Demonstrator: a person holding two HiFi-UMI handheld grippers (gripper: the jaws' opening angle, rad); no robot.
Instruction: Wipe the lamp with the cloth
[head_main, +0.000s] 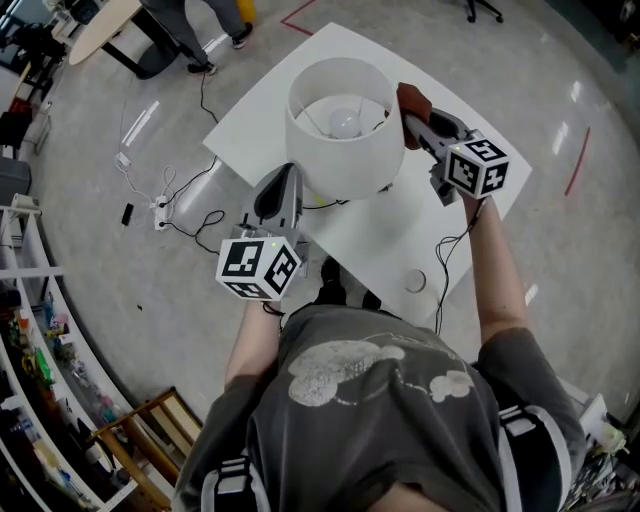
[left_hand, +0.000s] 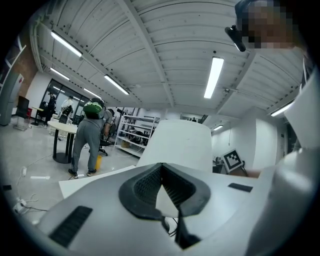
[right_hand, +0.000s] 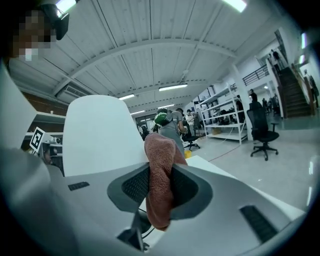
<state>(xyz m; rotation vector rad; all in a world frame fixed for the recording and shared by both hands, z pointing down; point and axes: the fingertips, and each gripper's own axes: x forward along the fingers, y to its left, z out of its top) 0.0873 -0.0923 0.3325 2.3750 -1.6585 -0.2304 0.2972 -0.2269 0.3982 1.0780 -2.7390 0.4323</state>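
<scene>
The right gripper (head_main: 418, 128) pinches a red-brown cloth (head_main: 410, 100) tight between its two jaws. The cloth sticks up past the tips and hangs down a little under them. The cloth is pushed up against the right side of the lamp (head_main: 340, 130), close to the top rim of its big white shade, and it looks like it touches the shade. The light bulb (head_main: 345, 123) shows inside the open top. The left gripper (head_main: 285, 178) is on the other side, low down by the bottom edge of the shade. Its jaw tips are pressed together and there is nothing between them. I cannot tell if it touches the shade. The lamp stands on a white table (head_main: 440, 240). A black cord (head_main: 322, 205) runs out from under the shade, and a small round white thing (head_main: 415, 281) lies near the table's front edge, well away from the lamp. The floor (head_main: 560, 260) is grey and shiny. A white power strip (head_main: 160, 210) with wires lies on it to the left of the table. Shelves (head_main: 30, 330) full of small things stand along the left side. Far off at the top, another person (head_main: 190, 30) stands next to a round table (head_main: 100, 25).
</scene>
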